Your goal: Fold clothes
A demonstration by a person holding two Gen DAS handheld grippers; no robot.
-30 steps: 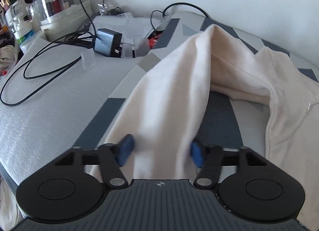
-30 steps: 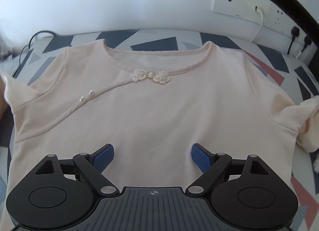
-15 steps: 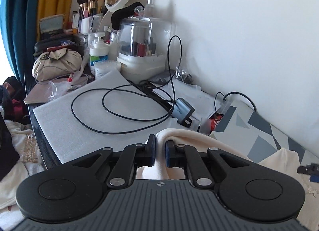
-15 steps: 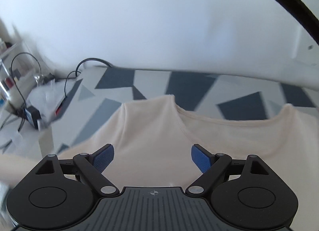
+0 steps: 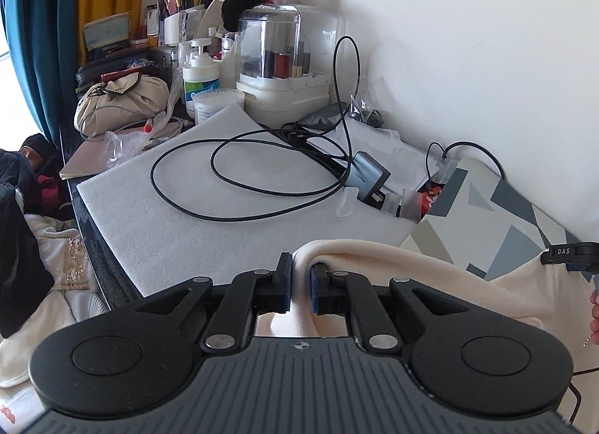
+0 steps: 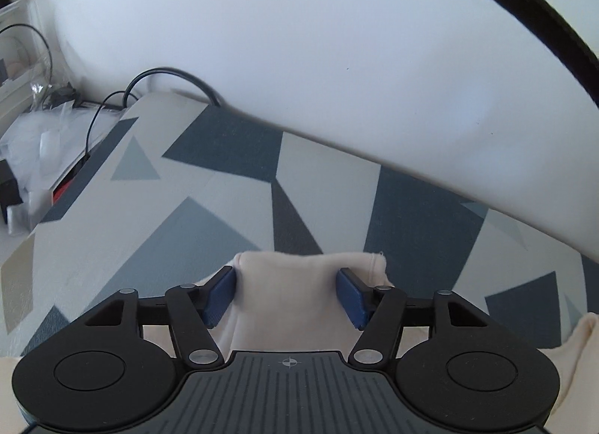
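Tabletop (image 6: 209, 217): geometric-patterned cover; a cream garment (image 5: 430, 276) is spread on it, along the wall.
Garment: lifted at one edge, its length trailing rightward from the left claw (image 5: 300, 286).
Left claw: pressed together, pinching a raised fold.
Right claw (image 6: 287, 293): jaws have just been closing; a cloth corner sits between them, pads seemingly not yet pressing.
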